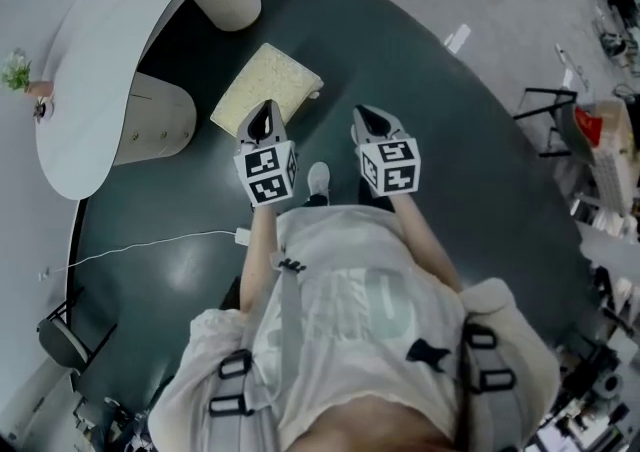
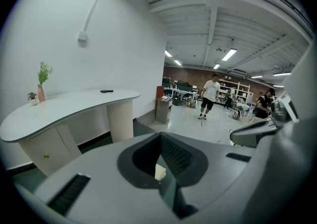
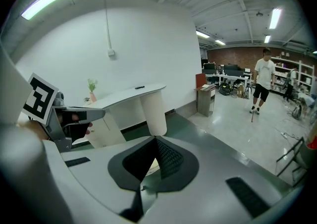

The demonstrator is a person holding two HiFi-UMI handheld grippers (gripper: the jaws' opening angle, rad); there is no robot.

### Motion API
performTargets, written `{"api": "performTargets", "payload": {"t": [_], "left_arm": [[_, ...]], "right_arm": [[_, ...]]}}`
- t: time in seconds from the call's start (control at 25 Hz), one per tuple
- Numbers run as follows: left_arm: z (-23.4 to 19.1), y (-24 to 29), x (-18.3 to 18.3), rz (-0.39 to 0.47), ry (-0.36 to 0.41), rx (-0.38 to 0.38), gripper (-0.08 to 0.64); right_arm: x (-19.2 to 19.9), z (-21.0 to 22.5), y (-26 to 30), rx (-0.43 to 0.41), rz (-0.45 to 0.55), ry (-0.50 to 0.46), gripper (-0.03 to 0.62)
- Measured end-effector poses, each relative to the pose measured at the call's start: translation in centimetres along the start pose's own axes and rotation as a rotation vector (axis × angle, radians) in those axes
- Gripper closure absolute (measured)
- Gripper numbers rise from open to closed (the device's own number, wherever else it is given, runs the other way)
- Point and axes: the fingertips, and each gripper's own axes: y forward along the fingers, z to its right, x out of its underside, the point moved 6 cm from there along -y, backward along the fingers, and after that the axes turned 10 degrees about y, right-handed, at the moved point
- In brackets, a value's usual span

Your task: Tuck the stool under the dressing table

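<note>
The stool [image 1: 268, 88], with a cream square cushion, stands on the dark floor just outside the white curved dressing table [image 1: 95, 60]. My left gripper [image 1: 264, 122] hovers over the stool's near edge, shut and empty. Level with it, my right gripper [image 1: 372, 122] sits to the right of the stool, also shut and empty. In the left gripper view the shut jaws [image 2: 160, 139] leave only a sliver of the cushion [image 2: 160, 172] showing, with the table [image 2: 64, 105] beyond on the left. The right gripper view shows its shut jaws [image 3: 155, 141], the table [image 3: 130, 94] and the left gripper [image 3: 64, 119].
A small plant vase [image 1: 18, 72] stands on the table's left end. A white cable [image 1: 150, 242] lies on the floor near my left side, a chair [image 1: 62, 340] at lower left. A black stand [image 1: 545, 118] and clutter fill the right. A person [image 2: 210, 95] walks far off.
</note>
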Motion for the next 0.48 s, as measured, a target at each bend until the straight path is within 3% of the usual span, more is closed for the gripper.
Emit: {"api": "performTargets", "payload": {"t": [0.28, 0.48], "left_arm": [[-0.2, 2.5, -0.6, 0.003, -0.104, -0.168, 0.555], [0.2, 4.1, -1.7, 0.001, -0.2, -0.348, 0.555]], "right_arm": [[-4.2, 2.7, 4.8, -0.136, -0.05, -0.147, 0.591], [-8.4, 4.2, 8.7, -0.292, -0.087, -0.295, 0.591]]}}
